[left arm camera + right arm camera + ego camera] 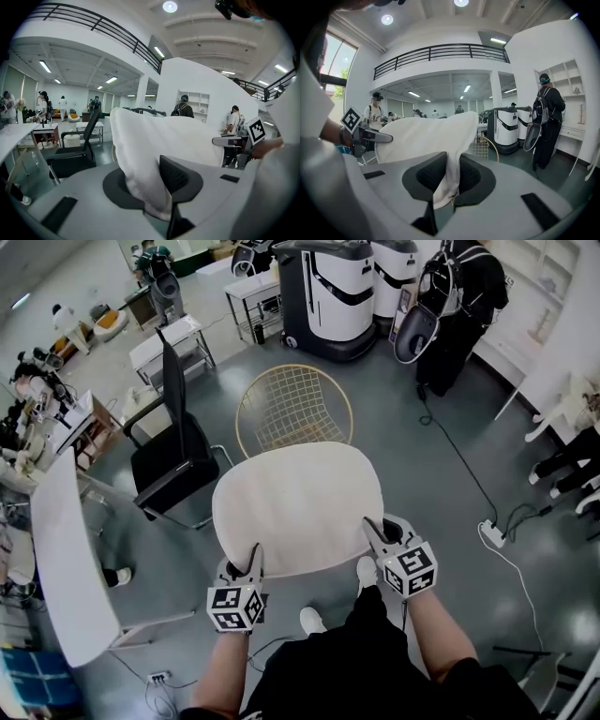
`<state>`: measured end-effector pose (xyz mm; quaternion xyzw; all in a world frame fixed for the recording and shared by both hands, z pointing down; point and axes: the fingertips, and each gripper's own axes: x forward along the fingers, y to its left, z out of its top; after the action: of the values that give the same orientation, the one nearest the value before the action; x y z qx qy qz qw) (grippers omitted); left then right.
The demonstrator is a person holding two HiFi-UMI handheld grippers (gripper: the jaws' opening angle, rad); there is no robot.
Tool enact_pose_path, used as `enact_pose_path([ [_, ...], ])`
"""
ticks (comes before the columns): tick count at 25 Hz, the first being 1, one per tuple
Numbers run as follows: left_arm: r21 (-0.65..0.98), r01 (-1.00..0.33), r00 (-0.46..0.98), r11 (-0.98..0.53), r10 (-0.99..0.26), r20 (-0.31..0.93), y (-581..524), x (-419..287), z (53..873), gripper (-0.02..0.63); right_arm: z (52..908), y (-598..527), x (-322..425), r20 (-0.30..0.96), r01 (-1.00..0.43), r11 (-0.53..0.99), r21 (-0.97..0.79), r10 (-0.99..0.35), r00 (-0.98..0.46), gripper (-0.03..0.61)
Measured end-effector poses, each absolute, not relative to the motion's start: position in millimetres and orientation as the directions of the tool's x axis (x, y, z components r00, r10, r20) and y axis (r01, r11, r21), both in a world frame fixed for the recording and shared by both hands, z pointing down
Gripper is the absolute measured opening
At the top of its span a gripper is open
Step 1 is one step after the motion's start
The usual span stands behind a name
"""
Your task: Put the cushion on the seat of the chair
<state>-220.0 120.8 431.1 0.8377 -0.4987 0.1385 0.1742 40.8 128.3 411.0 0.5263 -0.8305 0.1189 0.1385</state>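
Jaws of the left gripper (251,562) and the right gripper (377,538) were each nearly closed, pinching a fold of the near edge of the cream cushion (298,502). It hung in the air, short of the gold wire chair (292,409) at 12 o'clock. Its long axis ran from 9 to 3 o'clock, with the rounded far edge toward the chair. Gripped only by thin folds, it could probably slip, sag, or land off-centre on the seat.

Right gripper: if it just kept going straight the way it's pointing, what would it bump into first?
Probably the gold wire chair, which stands just beyond the cushion that the right gripper holds by its near edge. Depth is hard to judge.
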Motion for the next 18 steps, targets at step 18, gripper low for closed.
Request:
enact_pose_path([
  [18,0.176,-0.947,0.319,-0.269,-0.853,0.413,25.5,-123.6,440.0,0.112,417.5,-16.5,134.5,0.369,-0.815,0.577,-0.053,-0.747,-0.553,0.063],
])
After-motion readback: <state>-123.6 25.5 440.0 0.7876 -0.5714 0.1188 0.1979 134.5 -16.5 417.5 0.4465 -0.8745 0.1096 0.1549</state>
